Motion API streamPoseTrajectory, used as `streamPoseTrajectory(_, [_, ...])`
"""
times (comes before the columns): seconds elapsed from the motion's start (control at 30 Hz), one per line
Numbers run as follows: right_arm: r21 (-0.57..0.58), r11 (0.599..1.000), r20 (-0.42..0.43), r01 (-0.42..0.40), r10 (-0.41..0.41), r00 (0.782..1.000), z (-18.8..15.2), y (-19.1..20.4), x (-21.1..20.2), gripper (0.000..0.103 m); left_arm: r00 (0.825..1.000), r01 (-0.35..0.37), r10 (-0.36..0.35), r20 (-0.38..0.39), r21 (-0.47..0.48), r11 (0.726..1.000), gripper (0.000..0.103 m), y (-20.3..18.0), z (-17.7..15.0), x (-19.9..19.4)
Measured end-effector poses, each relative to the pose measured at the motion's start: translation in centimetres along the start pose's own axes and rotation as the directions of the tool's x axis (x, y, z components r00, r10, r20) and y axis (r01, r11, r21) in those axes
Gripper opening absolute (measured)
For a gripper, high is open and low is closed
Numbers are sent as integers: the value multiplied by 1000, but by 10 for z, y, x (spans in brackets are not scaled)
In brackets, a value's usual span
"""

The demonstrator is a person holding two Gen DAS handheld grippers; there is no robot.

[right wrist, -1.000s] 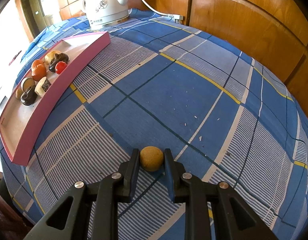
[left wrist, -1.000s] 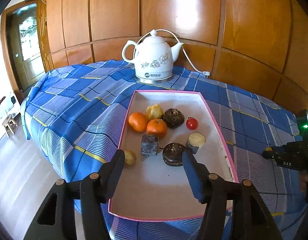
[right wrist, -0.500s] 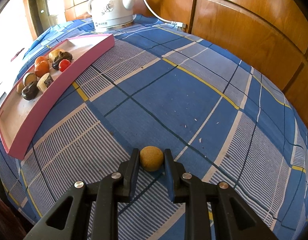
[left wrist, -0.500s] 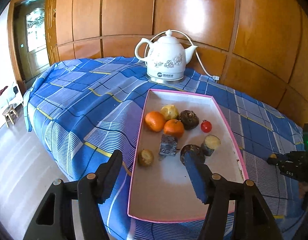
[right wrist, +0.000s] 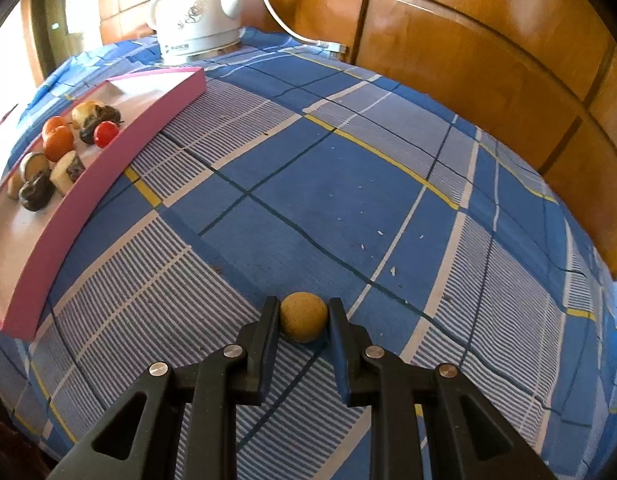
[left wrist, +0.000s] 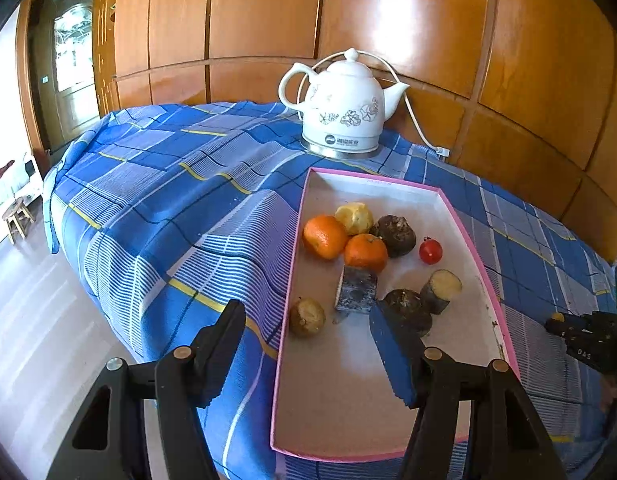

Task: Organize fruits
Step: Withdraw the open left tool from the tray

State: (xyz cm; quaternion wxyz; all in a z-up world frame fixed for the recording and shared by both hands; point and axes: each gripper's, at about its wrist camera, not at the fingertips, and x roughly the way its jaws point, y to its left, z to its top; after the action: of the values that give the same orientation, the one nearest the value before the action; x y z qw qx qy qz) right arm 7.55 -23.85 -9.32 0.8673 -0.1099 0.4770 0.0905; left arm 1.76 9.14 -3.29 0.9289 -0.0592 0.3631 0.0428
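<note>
Ahead of both our grippers spreads the blue checked cloth [right wrist: 348, 184] over the table, the largest thing we see. On it, beyond the left gripper [left wrist: 308, 340] and far off to the left of the right gripper [right wrist: 303, 320], lies the pink-rimmed tray [left wrist: 460, 216] with its pale floor. Past the tray's far end stands the white kettle [left wrist: 340, 108] on its metal base, its cord trailing to the wood-panelled wall [left wrist: 508, 60].

Our left gripper hangs over the tray's near left rim with its jaws standing wide and nothing between the pads; one finger is over the cloth outside the rim, the other over the tray. Just ahead of it in the tray lie two dark round fruits [left wrist: 408, 308], a cut dark-skinned chunk [left wrist: 356, 288], a pale-faced cut piece [left wrist: 442, 290], two oranges [left wrist: 324, 236], a yellowish fruit [left wrist: 354, 218], a small brownish fruit [left wrist: 306, 316] near the left rim, and a small red tomato [left wrist: 430, 251] farthest to the right.

Our right gripper is closed narrow on a small tan ball-shaped fruit [right wrist: 303, 316], pinched between its pads, low over the cloth and well apart from the tray.
</note>
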Motion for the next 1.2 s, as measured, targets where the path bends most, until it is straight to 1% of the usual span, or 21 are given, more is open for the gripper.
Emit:
streamPoseTrajectory(0.07, [11, 1000, -26, 14, -13, 1000, 5, 0, 0, 23, 1000, -2, 2, 6, -2, 1000, 65, 3, 2, 0])
streamPoseTrajectory(0.17, [49, 999, -61, 15, -12, 998, 9, -1, 0, 23, 1000, -5, 5, 10, -27, 1000, 65, 10, 5, -1])
streamPoseTrajectory(0.27, [61, 998, -78, 20, -15, 997, 10, -1, 2, 23, 1000, -4, 5, 10, -48, 999, 65, 16, 7, -1])
streamPoseTrajectory(0.37, [79, 997, -68, 16, -11, 998, 8, -2, 5, 23, 1000, -11, 11, 10, -55, 998, 65, 20, 7, -1])
streamPoseTrajectory(0.53, [77, 997, -28, 23, -21, 999, 4, -2, 3, 23, 1000, -20, 19, -5, -76, 997, 65, 21, 5, 0])
streamPoseTrajectory(0.67, [52, 998, -20, 33, -32, 999, 2, 3, -1, 23, 1000, -25, 26, 18, -63, 998, 66, 17, 7, -5])
streamPoseTrajectory(0.77, [53, 998, -31, 22, -20, 999, 5, 1, -2, 23, 999, -34, 35, 26, -44, 998, 66, 13, 7, -8])
streamPoseTrajectory(0.87, [65, 998, -10, -22, 23, 1000, 10, 2, -7, 23, 999, -35, 36, 34, -25, 999, 66, 7, 6, -11])
streamPoseTrajectory(0.93, [66, 997, 20, -50, 49, 999, 14, 7, -14, 23, 999, -22, 22, 30, -19, 1000, 66, 5, 4, -13])
streamPoseTrajectory(1.0, [73, 993, 54, -91, 87, 995, 19, 14, -22, 23, 999, -25, 25, 26, -11, 1000, 66, 4, 2, -15])
streamPoseTrajectory(1.1, [62, 986, 90, -153, 147, 985, 29, 31, -32, 23, 999, -34, 34, 23, 3, 999, 66, 4, -2, -17])
streamPoseTrajectory(1.2, [39, 976, 101, -212, 207, 973, 42, 48, -35, 23, 999, -38, 38, 25, 2, 999, 66, 5, -4, -19])
